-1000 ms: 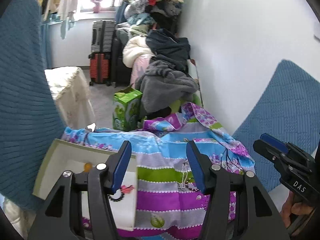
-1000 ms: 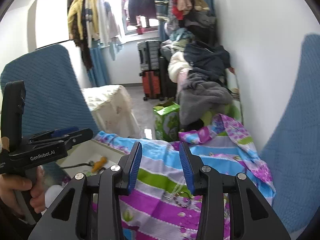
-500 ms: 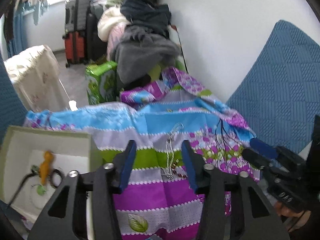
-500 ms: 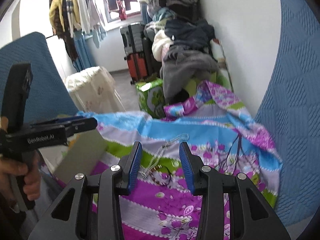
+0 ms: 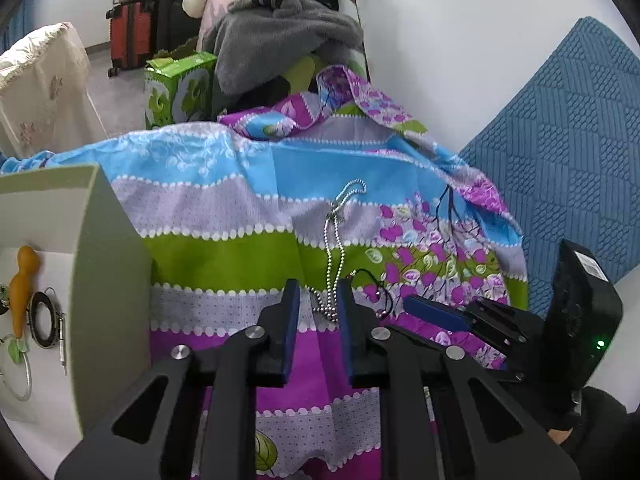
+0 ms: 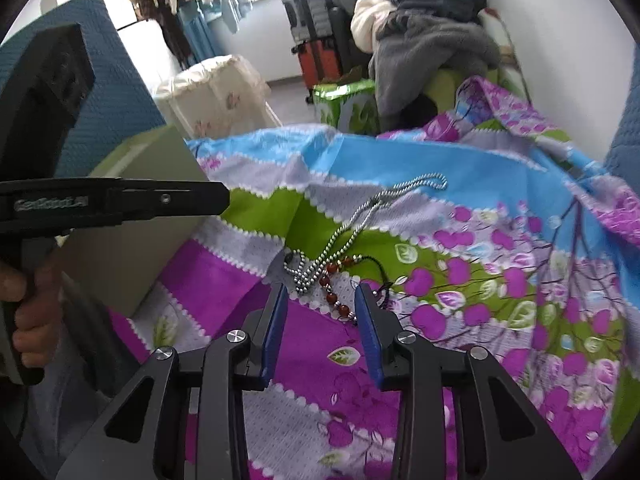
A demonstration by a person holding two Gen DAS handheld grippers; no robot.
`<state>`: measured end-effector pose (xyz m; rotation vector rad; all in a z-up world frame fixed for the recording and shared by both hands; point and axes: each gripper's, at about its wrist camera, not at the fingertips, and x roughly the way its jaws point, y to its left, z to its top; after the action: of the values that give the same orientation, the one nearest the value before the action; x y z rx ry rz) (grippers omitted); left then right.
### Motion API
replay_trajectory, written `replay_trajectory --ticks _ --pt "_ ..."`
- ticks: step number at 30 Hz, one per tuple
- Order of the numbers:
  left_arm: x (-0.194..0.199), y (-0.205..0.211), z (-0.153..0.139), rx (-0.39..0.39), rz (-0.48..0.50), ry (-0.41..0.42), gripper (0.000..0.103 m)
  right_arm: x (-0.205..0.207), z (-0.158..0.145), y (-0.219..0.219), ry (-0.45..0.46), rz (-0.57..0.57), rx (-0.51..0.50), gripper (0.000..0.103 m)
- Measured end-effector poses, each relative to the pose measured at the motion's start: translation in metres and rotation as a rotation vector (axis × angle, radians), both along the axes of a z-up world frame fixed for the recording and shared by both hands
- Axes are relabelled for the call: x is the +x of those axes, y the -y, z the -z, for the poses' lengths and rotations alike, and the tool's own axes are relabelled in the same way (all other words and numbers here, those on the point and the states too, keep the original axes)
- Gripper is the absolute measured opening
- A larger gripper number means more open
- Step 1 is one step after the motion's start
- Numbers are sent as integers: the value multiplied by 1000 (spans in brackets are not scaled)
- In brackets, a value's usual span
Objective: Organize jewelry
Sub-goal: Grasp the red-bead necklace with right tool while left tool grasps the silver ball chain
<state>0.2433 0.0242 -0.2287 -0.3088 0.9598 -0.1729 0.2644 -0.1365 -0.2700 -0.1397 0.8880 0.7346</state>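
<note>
The silver ball-chain necklace [image 5: 335, 236] lay stretched on the striped floral cloth [image 5: 224, 216], just to the right of the open white box [image 5: 104, 264]. Its lower loop sat between the blue pads of the left gripper [image 5: 318, 300], whose jaws had just been closing; a narrow gap remained and the pads did not visibly press the chain, so that claw was still released around it. Seen from the right wrist, the same necklace [image 6: 360, 220] ran away from the right gripper [image 6: 320, 306], and the red bead bracelet [image 6: 334, 286] with its black cord lay on the cloth beside the chain's near end, between that gripper's fingertips. Those jaws had also just been narrowing, yet stood apart, gripping nothing. Both grippers pointed steeply down at the cloth, the left one nearer the box. A hand [image 6: 24, 312] wrapped the left gripper's handle, low beside the box wall. Inside the box rested an orange gourd pendant [image 5: 22, 284] and a dark bangle [image 5: 42, 320].
</note>
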Motion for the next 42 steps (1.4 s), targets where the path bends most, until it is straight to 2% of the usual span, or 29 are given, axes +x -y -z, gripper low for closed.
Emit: replay_trajectory --ticks 11,17,21,27,34,42 --pt "10 2 14 -7 9 -34 17 11 24 -14 -12 -29 -73 17" --pt "16 13 19 -12 41 -50 17 10 29 -11 1 -22 -117 6" --pt "20 23 26 0 68 -65 17 13 27 -5 -6 5 -130 5" --pt "25 36 42 57 106 -119 18 19 26 11 -44 81 -128 5" --pt "28 51 52 133 133 -144 18 21 25 33 -75 166 -114 5" --pt "31 59 55 196 143 -108 18 20 24 40 -74 201 -119 5"
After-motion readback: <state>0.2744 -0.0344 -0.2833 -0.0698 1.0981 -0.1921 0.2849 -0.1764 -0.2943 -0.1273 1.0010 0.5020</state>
